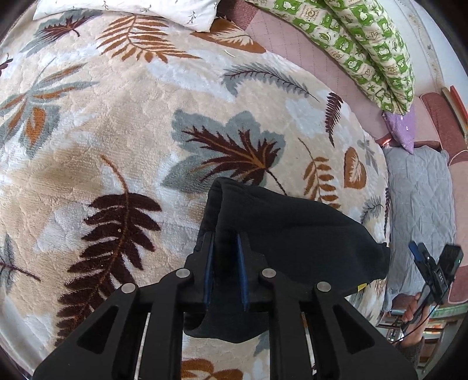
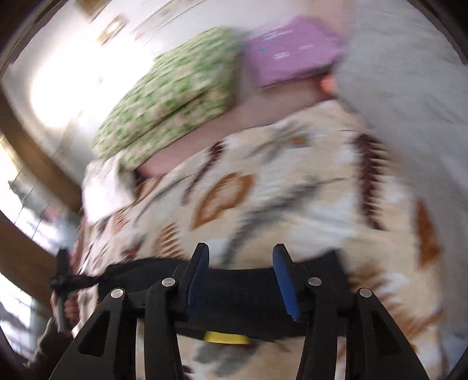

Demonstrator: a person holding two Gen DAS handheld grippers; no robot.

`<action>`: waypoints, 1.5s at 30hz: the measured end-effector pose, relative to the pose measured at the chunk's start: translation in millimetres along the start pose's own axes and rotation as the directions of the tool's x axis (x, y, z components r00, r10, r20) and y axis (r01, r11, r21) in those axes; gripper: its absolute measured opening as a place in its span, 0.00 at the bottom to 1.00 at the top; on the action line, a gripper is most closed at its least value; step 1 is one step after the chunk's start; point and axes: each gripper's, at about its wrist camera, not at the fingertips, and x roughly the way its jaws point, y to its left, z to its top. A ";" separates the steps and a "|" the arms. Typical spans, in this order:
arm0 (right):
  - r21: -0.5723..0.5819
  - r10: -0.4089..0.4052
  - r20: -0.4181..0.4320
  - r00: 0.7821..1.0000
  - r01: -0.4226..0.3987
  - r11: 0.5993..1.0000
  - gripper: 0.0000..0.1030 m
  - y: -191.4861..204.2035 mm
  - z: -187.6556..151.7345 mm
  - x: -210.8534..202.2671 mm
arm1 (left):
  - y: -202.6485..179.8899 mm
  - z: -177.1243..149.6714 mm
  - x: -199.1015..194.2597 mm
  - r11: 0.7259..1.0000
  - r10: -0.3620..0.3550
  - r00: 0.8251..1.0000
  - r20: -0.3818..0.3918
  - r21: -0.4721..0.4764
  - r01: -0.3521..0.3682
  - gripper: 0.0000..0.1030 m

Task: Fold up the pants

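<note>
The black pants (image 1: 295, 233) hang in a bunch over the leaf-patterned blanket (image 1: 117, 117). My left gripper (image 1: 225, 236) is shut on a thick fold of the pants, which stick out beyond its blue pads and droop below. In the blurred right wrist view, my right gripper (image 2: 239, 251) is open, its blue pads (image 2: 285, 280) wide apart above a black band of the pants (image 2: 239, 295) with a yellow tag (image 2: 225, 337). The right gripper also shows in the left wrist view (image 1: 433, 269), at the far right beyond the pants.
A green patterned quilt (image 1: 365, 43) and a white pillow (image 1: 131, 8) lie at the far side of the bed. A purple cushion (image 1: 403, 128) and a grey quilt (image 1: 421, 210) are to the right. The pink mattress (image 1: 307, 58) shows beyond the blanket.
</note>
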 end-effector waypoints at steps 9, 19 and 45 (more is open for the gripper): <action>-0.375 -0.075 -0.325 0.943 -0.056 0.925 0.45 145.0 5.2 171.3 | 7.5 4.9 -1.9 0.998 -0.061 0.998 -0.026 0.008 0.061 0.15; -0.535 -0.214 -0.422 0.881 -0.051 0.843 0.45 151.5 -34.5 183.9 | -1.1 23.5 11.8 0.998 -0.049 0.998 -0.037 0.038 0.050 0.15; -0.647 -0.216 -0.395 0.893 -0.103 0.755 0.26 183.8 -44.4 206.5 | -8.0 15.7 12.6 0.993 -0.038 0.997 -0.065 0.105 0.045 0.21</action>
